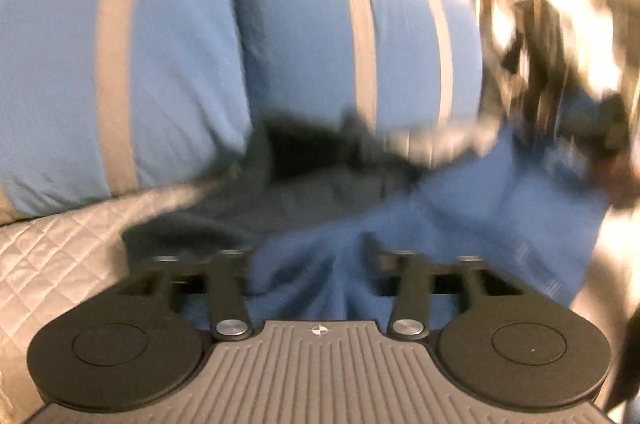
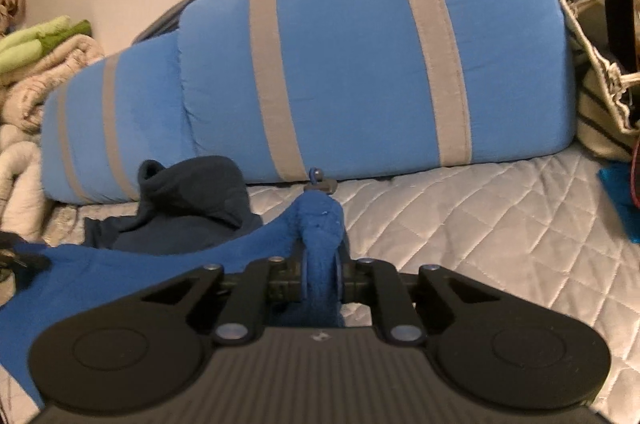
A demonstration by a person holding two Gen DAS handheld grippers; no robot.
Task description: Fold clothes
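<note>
1. The right gripper [image 2: 320, 284] is clamped on a bunched edge of a blue garment [image 2: 120, 276]; the cloth fills the narrow gap between its two fingers and rises in a lump just beyond them.
2. From that pinch the blue garment stretches away to the left, drawn fairly taut, over a quilted grey cover [image 2: 480, 224].
3. A dark navy garment [image 2: 188, 200] lies crumpled on the cover to the left of the pinch, just beyond the blue garment and touching it along one edge.
4. Behind both, at the far side, two blue pillows with grey stripes [image 2: 352, 64] lean side by side.
5. A pile of beige and green laundry [image 2: 36, 64] sits at the far left in the right wrist view, and a striped bag [image 2: 600, 96] stands at the right beside the pillows.
6. The left wrist view is blurred. The left gripper [image 1: 316, 264] has its fingers set wide apart, with the blue garment [image 1: 440, 224] spread under and between them; whether the fingers touch the cloth cannot be told.
7. In that view the navy garment [image 1: 224, 216] lies to the left of the blue one, near the pillows [image 1: 160, 72], on the quilted cover [image 1: 60, 256].
</note>
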